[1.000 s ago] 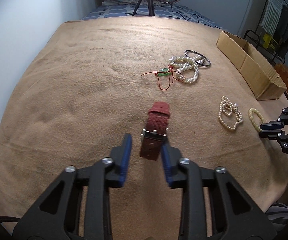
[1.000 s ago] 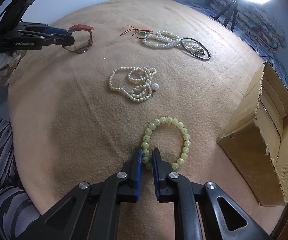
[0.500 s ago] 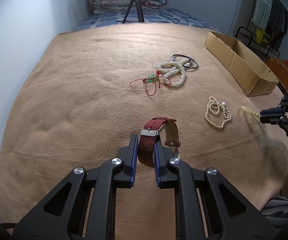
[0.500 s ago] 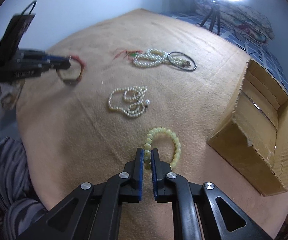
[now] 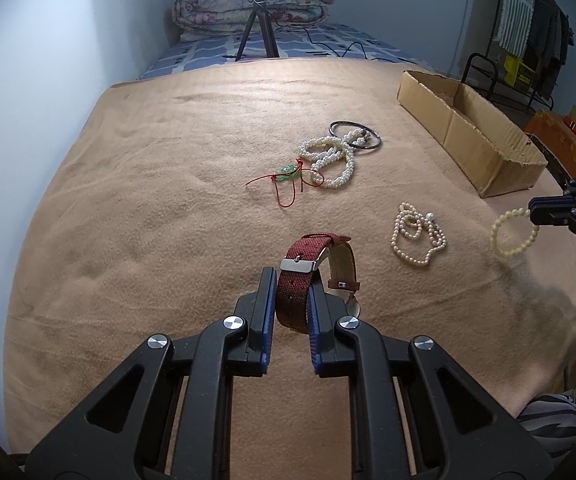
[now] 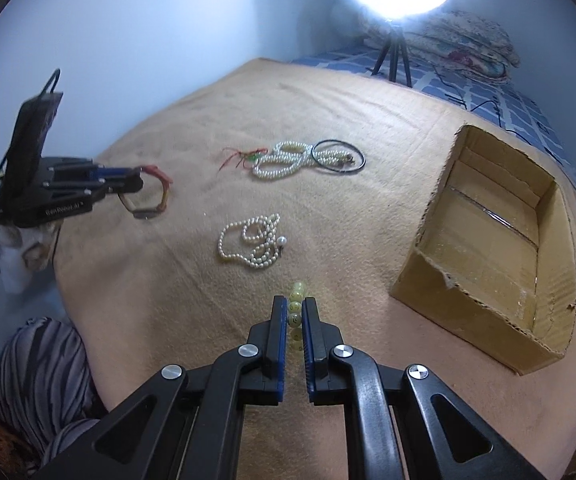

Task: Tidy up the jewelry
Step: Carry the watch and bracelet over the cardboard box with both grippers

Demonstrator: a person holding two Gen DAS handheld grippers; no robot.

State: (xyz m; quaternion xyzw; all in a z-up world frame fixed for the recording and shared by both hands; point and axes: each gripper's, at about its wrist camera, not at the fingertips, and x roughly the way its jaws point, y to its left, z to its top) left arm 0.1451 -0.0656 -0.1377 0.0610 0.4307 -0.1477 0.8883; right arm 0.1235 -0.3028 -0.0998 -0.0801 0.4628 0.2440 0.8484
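Observation:
My left gripper (image 5: 293, 280) is shut on a red fabric watch (image 5: 302, 276), pinching its strap and holding it just above the tan blanket (image 5: 160, 208); the same gripper (image 6: 138, 180) and watch (image 6: 156, 196) show at the left of the right wrist view. My right gripper (image 6: 295, 304) is shut on a pale yellow bead bracelet (image 6: 296, 312), lifted off the blanket. From the left wrist view the bracelet (image 5: 512, 232) hangs as a loop from that gripper (image 5: 536, 210). A small pearl necklace (image 6: 254, 242) lies between the two grippers.
An open cardboard box (image 6: 488, 240) sits at the blanket's right edge. Farther back lie a larger pearl strand (image 5: 332, 158), a dark bangle (image 5: 354, 136) and a red cord with a green pendant (image 5: 288, 178). A ring light on a tripod (image 5: 258, 28) stands behind.
The left gripper closed on the watch strap and raised it off the blanket. The right gripper lifted the yellow bracelet, which now hangs edge-on between its fingers.

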